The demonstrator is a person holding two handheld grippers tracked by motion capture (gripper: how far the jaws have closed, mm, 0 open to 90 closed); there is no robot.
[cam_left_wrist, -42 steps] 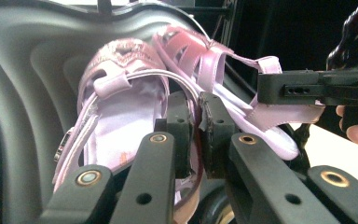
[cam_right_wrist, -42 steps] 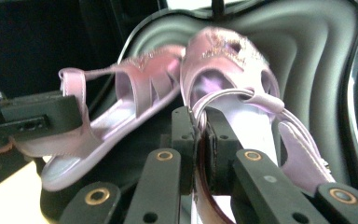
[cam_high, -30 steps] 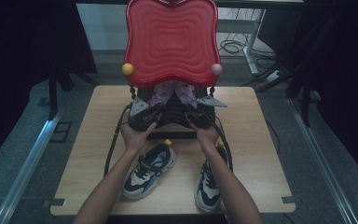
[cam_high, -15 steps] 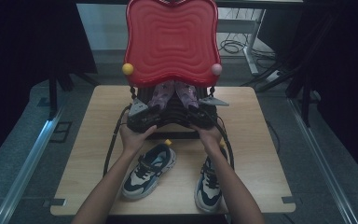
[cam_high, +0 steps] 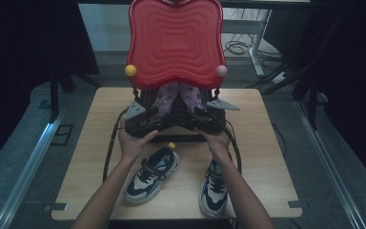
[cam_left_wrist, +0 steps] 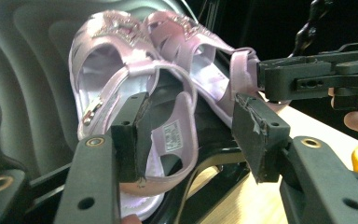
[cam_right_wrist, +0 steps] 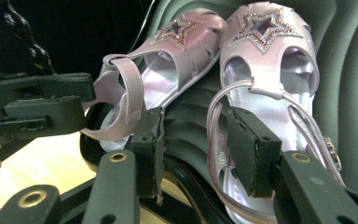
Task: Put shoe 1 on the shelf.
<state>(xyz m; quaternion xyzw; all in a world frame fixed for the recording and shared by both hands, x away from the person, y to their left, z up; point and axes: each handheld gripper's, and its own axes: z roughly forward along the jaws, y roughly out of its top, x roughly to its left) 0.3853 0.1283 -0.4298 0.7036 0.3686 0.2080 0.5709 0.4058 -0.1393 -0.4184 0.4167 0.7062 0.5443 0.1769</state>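
Note:
Two pink sandals (cam_high: 171, 98) with glittery stars lean toes-up on a black rack (cam_high: 176, 125) under a red wavy panel (cam_high: 174, 43). In the high view my left gripper (cam_high: 140, 119) and right gripper (cam_high: 205, 117) sit at the rack's base, a hand on each. In the left gripper view my left gripper (cam_left_wrist: 193, 135) is open, and one sandal's heel (cam_left_wrist: 179, 135) stands between its pads. In the right gripper view my right gripper (cam_right_wrist: 200, 149) is open in front of the other sandal (cam_right_wrist: 265, 70), whose thin strap (cam_right_wrist: 212, 126) hangs between the jaws.
A pair of dark blue and white sneakers lies on the wooden table (cam_high: 267, 157) near its front, one (cam_high: 152, 174) at the left forearm and one (cam_high: 214, 186) at the right. A small yellow thing (cam_high: 172, 145) lies between the hands. Cables trail from both grippers.

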